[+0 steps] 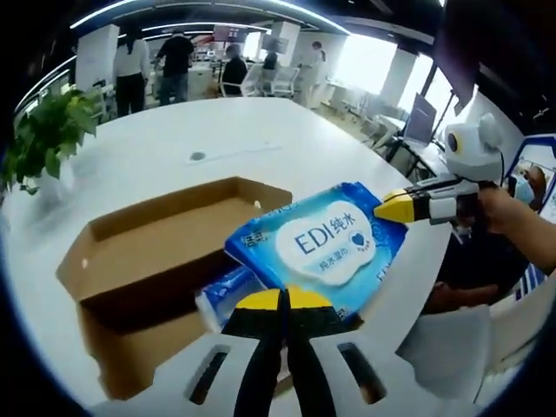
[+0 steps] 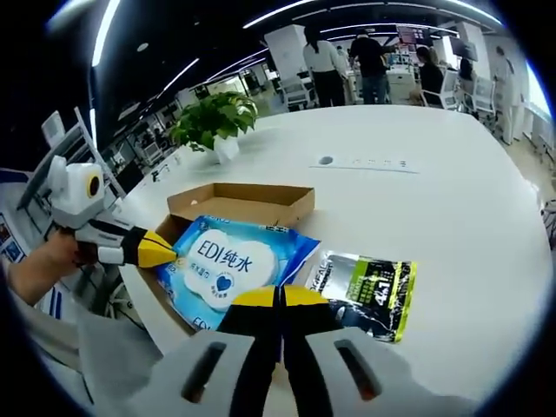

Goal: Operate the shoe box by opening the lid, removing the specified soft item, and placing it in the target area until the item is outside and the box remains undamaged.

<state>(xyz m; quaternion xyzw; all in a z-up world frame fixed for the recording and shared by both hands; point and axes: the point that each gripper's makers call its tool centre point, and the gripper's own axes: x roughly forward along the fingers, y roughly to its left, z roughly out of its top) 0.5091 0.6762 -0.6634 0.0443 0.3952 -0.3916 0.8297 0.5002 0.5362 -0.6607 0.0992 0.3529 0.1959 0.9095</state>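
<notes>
A blue wet-wipes pack (image 1: 323, 248) with a white label hangs over the right end of the open brown cardboard box (image 1: 148, 252). My left gripper (image 1: 283, 301) is shut on the pack's near edge. The right gripper (image 1: 398, 208) comes in from the right, its yellow tips closed on the pack's far corner. In the right gripper view the same pack (image 2: 228, 261) lies over the box (image 2: 243, 201). My right gripper (image 2: 280, 300) is shut on its near edge, and the left gripper (image 2: 159, 249) pinches its left side. A second blue-and-white packet (image 1: 221, 295) peeks out beneath.
A black and green pouch (image 2: 365, 287) lies on the white table (image 2: 434, 200) right of the box. A potted plant (image 2: 213, 117) stands near the table's edge beyond the box. Several people stand at the far end of the room. A grey socket disc (image 2: 326, 160) sits mid-table.
</notes>
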